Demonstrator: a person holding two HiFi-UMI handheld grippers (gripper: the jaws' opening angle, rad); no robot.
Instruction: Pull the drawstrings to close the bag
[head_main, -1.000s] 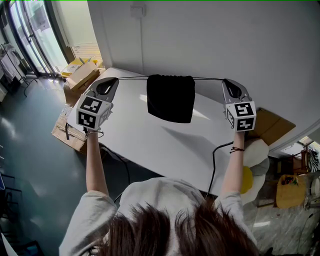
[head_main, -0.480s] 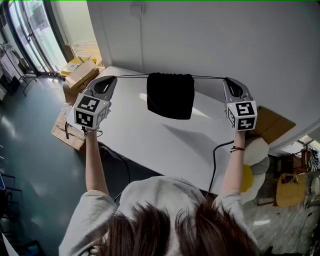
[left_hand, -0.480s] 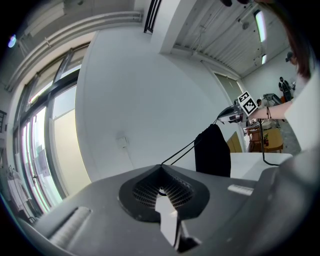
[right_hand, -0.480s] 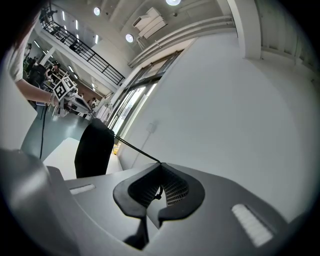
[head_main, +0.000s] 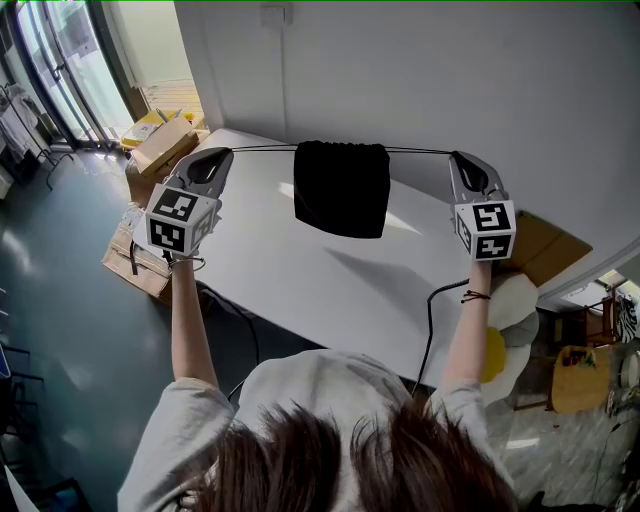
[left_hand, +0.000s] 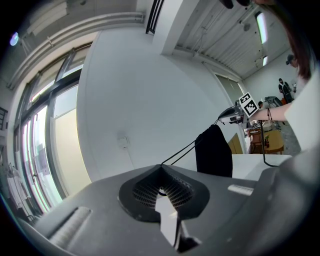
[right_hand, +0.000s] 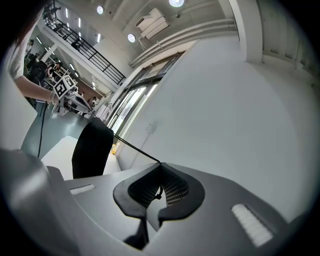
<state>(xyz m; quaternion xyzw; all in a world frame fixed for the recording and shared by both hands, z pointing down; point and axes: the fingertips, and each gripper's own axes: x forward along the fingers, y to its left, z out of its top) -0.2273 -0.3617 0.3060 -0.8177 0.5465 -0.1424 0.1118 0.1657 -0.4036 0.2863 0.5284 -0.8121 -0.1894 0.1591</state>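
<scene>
A black drawstring bag (head_main: 342, 188) hangs in the air above the white table (head_main: 300, 270), its mouth gathered tight along the top. Thin black drawstrings (head_main: 262, 150) run taut from both sides of the mouth. My left gripper (head_main: 222, 153) is shut on the left drawstring, held out to the bag's left. My right gripper (head_main: 457, 156) is shut on the right drawstring (head_main: 418, 152), out to the bag's right. In the left gripper view the bag (left_hand: 214, 151) hangs beyond the closed jaws with the cord (left_hand: 182, 151) running into them. The right gripper view shows the bag (right_hand: 91, 148) and cord (right_hand: 136, 148) likewise.
A grey wall (head_main: 420, 70) stands just behind the table. Cardboard boxes (head_main: 165, 145) lie on the floor at the left. A black cable (head_main: 432, 320) drops over the table's right front edge. A brown board (head_main: 540, 250) and a yellow thing (head_main: 493, 358) sit at the right.
Both grippers have drifted slightly further apart, and the bag's drawstrings stay taut. The bag hangs much as before.
</scene>
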